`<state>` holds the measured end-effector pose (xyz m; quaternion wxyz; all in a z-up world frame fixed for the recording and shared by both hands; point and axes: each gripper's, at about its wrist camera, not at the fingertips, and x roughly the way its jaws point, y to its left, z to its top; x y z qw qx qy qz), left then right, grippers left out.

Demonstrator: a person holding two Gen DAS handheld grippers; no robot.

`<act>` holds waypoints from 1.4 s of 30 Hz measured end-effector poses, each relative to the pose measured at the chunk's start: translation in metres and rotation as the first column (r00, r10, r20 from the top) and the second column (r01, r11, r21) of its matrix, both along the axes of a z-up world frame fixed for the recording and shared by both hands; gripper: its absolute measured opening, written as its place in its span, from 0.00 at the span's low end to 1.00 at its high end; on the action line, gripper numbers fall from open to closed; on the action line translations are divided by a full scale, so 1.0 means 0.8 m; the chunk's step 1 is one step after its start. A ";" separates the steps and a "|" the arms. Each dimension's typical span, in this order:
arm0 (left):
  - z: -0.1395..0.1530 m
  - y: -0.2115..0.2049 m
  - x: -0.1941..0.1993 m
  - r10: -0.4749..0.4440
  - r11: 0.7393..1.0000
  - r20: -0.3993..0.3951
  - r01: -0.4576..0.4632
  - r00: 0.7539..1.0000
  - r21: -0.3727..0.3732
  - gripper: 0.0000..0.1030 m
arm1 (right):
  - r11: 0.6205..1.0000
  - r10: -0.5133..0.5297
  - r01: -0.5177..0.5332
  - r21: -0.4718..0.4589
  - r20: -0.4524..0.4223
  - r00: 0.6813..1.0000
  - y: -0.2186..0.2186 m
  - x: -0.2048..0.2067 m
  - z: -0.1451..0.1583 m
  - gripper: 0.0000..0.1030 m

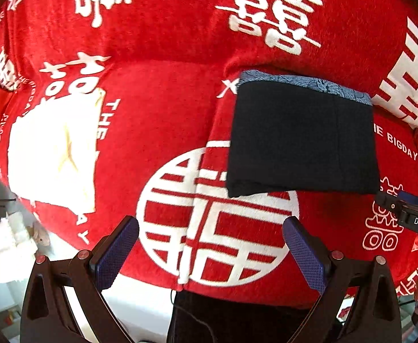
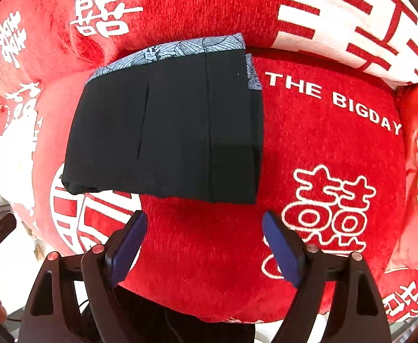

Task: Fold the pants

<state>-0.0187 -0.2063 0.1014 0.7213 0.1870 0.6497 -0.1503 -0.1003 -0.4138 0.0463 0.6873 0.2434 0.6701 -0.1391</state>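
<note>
A folded white cloth (image 1: 53,148) lies at mid-left of the left wrist view on the plush red blanket printed with white characters (image 1: 163,108); the right wrist view cuts it off at the frame's left edge. The folded black pants with a blue-grey patterned lining (image 1: 301,137) rest flat on that blanket, right of centre there, and upper centre in the right wrist view (image 2: 166,131). Only the right view shows the lining running down the pants' right edge too. The left tongs (image 1: 210,253) stand released, nothing between the blue pads. The right tongs (image 2: 206,250) are likewise released, clear of the pants, over bare blanket.
</note>
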 end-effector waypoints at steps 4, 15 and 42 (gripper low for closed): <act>0.020 0.018 0.000 0.033 0.999 0.013 -0.033 0.999 0.002 0.98 | 1.000 0.007 -0.007 0.020 -0.002 1.000 0.007 -0.002 0.011 0.87; 0.048 0.040 0.006 0.080 0.997 0.054 -0.080 0.995 0.005 0.98 | 0.998 -0.023 0.024 0.053 -0.019 1.000 0.006 0.000 0.022 0.88; -0.004 -0.019 0.020 -0.013 0.998 0.038 0.011 0.999 0.058 0.98 | 0.993 -0.116 0.116 0.021 0.000 0.993 -0.026 -0.041 0.014 0.88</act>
